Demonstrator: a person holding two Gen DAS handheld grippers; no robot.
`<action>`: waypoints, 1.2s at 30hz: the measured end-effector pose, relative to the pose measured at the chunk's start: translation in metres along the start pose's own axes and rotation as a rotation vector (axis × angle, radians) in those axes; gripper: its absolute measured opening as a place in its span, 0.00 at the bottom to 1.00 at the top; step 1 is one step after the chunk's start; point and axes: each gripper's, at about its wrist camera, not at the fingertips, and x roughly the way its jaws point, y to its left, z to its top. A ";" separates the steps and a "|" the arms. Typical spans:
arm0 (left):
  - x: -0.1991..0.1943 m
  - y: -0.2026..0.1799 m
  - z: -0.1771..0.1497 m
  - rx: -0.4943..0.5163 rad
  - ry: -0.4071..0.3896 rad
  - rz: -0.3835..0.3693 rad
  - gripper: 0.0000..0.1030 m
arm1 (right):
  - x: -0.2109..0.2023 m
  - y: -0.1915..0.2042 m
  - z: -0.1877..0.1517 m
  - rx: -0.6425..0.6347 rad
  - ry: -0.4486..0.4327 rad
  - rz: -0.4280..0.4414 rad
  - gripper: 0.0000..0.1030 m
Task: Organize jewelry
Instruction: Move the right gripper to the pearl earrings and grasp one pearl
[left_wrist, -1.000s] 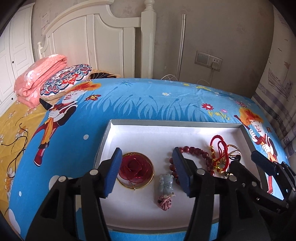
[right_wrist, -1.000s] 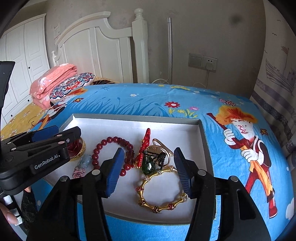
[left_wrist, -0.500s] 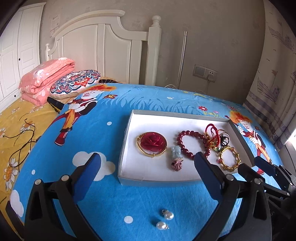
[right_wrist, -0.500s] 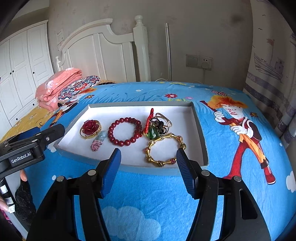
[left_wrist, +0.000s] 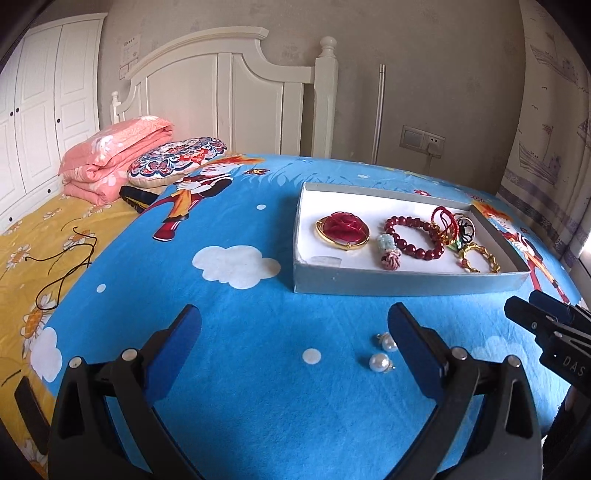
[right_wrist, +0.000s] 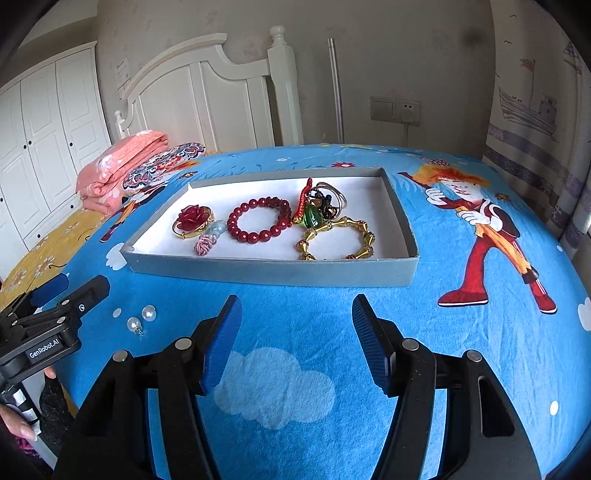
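Note:
A grey tray (left_wrist: 406, 286) (right_wrist: 273, 273) with a white floor lies on the blue bedspread. It holds a red rose brooch (left_wrist: 342, 229) (right_wrist: 192, 218), a dark red bead bracelet (left_wrist: 415, 236) (right_wrist: 258, 218), a pink knot charm (left_wrist: 389, 254) (right_wrist: 205, 243), a gold bracelet (left_wrist: 478, 254) (right_wrist: 338, 238) and a tangle with a green pendant (right_wrist: 312, 218). Two pearl earrings (left_wrist: 382, 354) (right_wrist: 142, 319) lie on the bedspread in front of the tray. My left gripper (left_wrist: 293, 343) is open and empty, near the pearls. My right gripper (right_wrist: 297, 339) is open and empty, in front of the tray.
A folded pink quilt (left_wrist: 114, 158) and a patterned cushion (left_wrist: 177, 162) lie at the headboard. A black cord (left_wrist: 62, 266) lies on the yellow sheet at left. A curtain (right_wrist: 535, 122) hangs at right. The other gripper shows at each view's edge (left_wrist: 550, 332) (right_wrist: 48, 321).
Both grippers have pulled back from over the tray toward the bed's near edge. The left jaws have opened wider. The two pearl earrings have come into view.

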 end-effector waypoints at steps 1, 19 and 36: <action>0.001 0.002 -0.002 0.013 0.004 0.005 0.95 | 0.001 0.001 -0.002 0.003 0.003 0.004 0.58; 0.009 0.031 -0.030 0.040 0.057 0.044 0.93 | 0.006 0.066 -0.023 -0.114 0.028 0.080 0.51; 0.013 0.080 -0.035 -0.028 0.082 0.074 0.90 | 0.024 0.128 -0.029 -0.188 0.050 0.123 0.35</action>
